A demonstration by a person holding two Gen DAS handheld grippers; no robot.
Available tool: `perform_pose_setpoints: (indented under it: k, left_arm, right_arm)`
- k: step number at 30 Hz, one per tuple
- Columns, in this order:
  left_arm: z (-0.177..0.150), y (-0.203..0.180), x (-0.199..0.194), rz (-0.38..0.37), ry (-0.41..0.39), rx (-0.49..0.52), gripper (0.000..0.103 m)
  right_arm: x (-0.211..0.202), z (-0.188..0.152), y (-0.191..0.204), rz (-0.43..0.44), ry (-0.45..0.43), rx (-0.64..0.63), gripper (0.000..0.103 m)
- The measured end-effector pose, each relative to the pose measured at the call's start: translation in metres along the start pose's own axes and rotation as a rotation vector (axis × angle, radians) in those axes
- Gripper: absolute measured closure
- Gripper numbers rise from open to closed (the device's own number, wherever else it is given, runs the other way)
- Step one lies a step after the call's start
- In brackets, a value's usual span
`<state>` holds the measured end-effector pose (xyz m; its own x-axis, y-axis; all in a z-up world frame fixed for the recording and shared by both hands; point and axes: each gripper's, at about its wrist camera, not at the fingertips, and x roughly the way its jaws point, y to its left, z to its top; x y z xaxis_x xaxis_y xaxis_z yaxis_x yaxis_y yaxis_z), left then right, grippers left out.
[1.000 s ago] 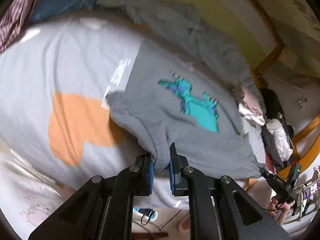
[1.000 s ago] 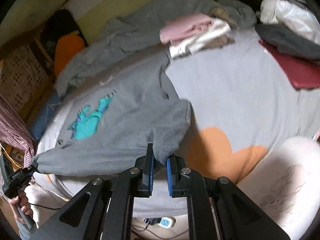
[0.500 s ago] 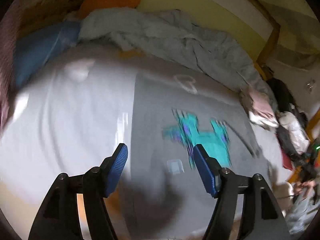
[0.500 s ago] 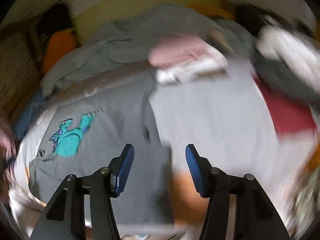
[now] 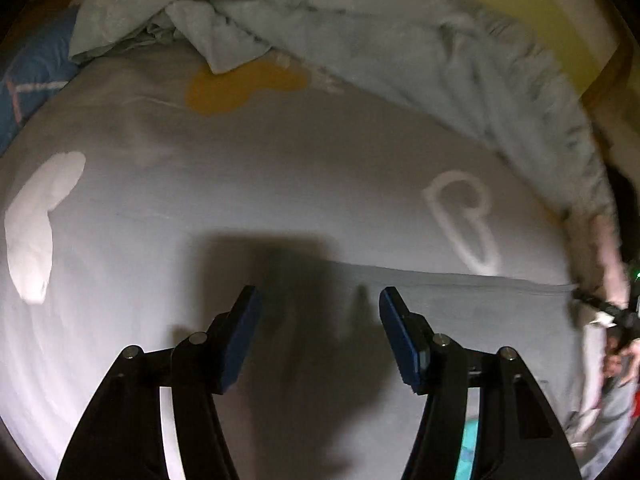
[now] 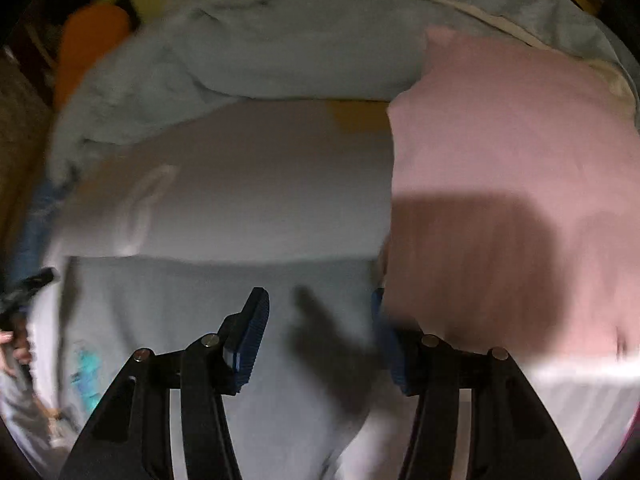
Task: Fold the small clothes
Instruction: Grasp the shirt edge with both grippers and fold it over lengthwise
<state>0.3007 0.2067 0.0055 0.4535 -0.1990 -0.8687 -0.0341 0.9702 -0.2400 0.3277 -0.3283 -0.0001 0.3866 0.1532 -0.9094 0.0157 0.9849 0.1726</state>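
A grey shirt [image 5: 460, 320] with a teal dinosaur print [image 6: 86, 368] lies flat on the bed. Its far straight edge runs across both views. My left gripper [image 5: 318, 308] hovers over the left end of that edge; its jaws are closing, the cloth lies beneath them and the pads press on nothing. My right gripper [image 6: 316, 312] stands open above the right end of the same edge of the grey shirt [image 6: 192, 320], nothing pinched. Each gripper shows at the rim of the other's view, held by a hand [image 5: 624, 360].
A folded pink garment [image 6: 500, 200] sits just right of the right gripper, on something white [image 6: 580, 392]. A crumpled pale blanket [image 5: 360, 32] lies along the far side. The grey bed sheet [image 5: 240, 184] bears heart prints. An orange pillow [image 6: 88, 40] is at the far left.
Both grippers let go of the shirt corners that they were pinching and opened. Both then swept across the shirt to its far edge.
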Motion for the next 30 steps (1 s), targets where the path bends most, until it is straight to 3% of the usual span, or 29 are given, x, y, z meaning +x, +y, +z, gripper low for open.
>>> perform_pose_setpoints:
  k: [3, 4, 5, 6, 8, 10, 11, 12, 13, 15, 17, 20, 22, 28, 30]
  left_arm:
    - [0.001, 0.002, 0.022, 0.059, 0.026, 0.047, 0.046]
    - [0.000, 0.001, 0.023, 0.071, 0.004, 0.064, 0.052]
    - [-0.002, 0.000, 0.022, 0.087, -0.015, 0.082, 0.083]
    - [-0.002, 0.000, 0.021, 0.087, -0.020, 0.094, 0.100]
    - [0.000, 0.002, 0.009, 0.056, -0.070, 0.078, 0.100]
    - [0.005, 0.000, -0.017, 0.092, -0.228, 0.124, 0.100]
    - [0.010, -0.001, -0.026, 0.148, -0.299, 0.145, 0.100]
    - [0.015, -0.001, -0.032, 0.137, -0.321, 0.141, 0.100]
    - [0.021, -0.001, -0.032, 0.114, -0.312, 0.149, 0.100]
    - [0.029, -0.007, -0.031, 0.188, -0.318, 0.195, 0.100]
    - [0.035, -0.007, -0.037, 0.178, -0.328, 0.198, 0.100]
    - [0.038, 0.008, -0.053, 0.082, -0.360, 0.139, 0.100]
    - [0.036, 0.001, -0.061, 0.025, -0.389, 0.163, 0.100]
    - [-0.021, 0.001, -0.118, -0.072, -0.378, 0.254, 0.100]
    - [-0.046, 0.004, -0.136, -0.071, -0.369, 0.269, 0.100]
  right_arm:
    - [0.014, 0.003, 0.004, -0.035, 0.017, -0.024, 0.049]
    - [0.014, 0.002, 0.005, -0.051, 0.001, -0.029, 0.057]
    - [0.012, 0.000, 0.008, -0.066, -0.025, -0.043, 0.069]
    - [0.011, -0.002, 0.010, -0.056, -0.038, -0.056, 0.098]
    - [0.006, -0.001, 0.008, -0.031, -0.084, -0.021, 0.099]
    - [-0.014, 0.000, 0.011, -0.004, -0.204, -0.028, 0.099]
    - [-0.021, 0.002, 0.012, -0.027, -0.260, -0.029, 0.099]
    - [-0.025, 0.009, 0.013, -0.081, -0.304, -0.026, 0.099]
    - [-0.023, 0.019, 0.011, -0.093, -0.297, -0.007, 0.100]
    - [-0.021, 0.033, 0.002, -0.064, -0.281, 0.065, 0.100]
    - [-0.025, 0.044, 0.000, -0.047, -0.298, 0.084, 0.100]
    - [-0.040, 0.051, -0.003, 0.024, -0.335, 0.091, 0.100]
    - [-0.053, 0.046, 0.004, 0.043, -0.359, 0.044, 0.100]
    - [-0.111, -0.012, 0.007, 0.106, -0.414, -0.088, 0.100]
    - [-0.128, -0.041, 0.002, 0.112, -0.410, -0.120, 0.100]
